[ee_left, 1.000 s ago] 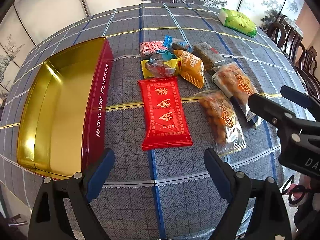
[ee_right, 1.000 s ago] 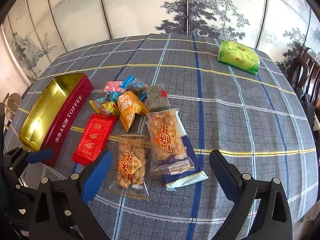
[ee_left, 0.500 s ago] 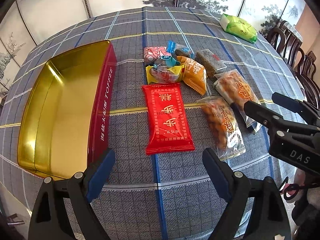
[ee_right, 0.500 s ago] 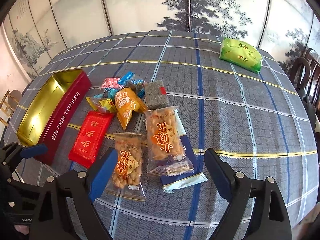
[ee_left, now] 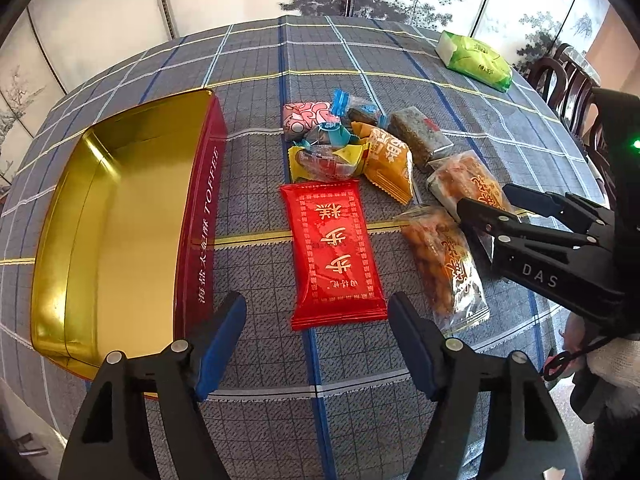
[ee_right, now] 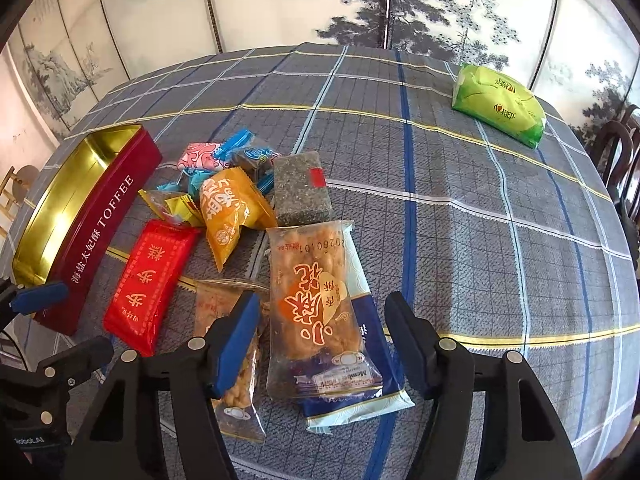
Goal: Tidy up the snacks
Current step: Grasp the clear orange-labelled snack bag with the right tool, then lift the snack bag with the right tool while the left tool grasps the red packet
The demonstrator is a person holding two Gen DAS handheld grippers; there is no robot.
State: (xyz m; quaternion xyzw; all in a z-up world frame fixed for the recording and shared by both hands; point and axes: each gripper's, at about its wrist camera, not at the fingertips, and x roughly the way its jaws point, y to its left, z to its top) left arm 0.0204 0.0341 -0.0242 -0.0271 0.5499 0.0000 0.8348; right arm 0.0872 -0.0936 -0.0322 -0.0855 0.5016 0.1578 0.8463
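Bright, even daylight; glare on the gold tin interior [ee_left: 120, 216] left of the gripper; strong fisheye bending and dark vignetting at edges; focus sharp throughout

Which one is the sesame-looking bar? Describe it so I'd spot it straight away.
Start at the red toffee tin with the gold inside, on the checked tablecloth, and look to the snack pile beside it. At the pile's far edge, beside the orange packet, lies the bar: a dark, speckled block in clear wrap with a small red sticker, unlike its colourful neighbours.
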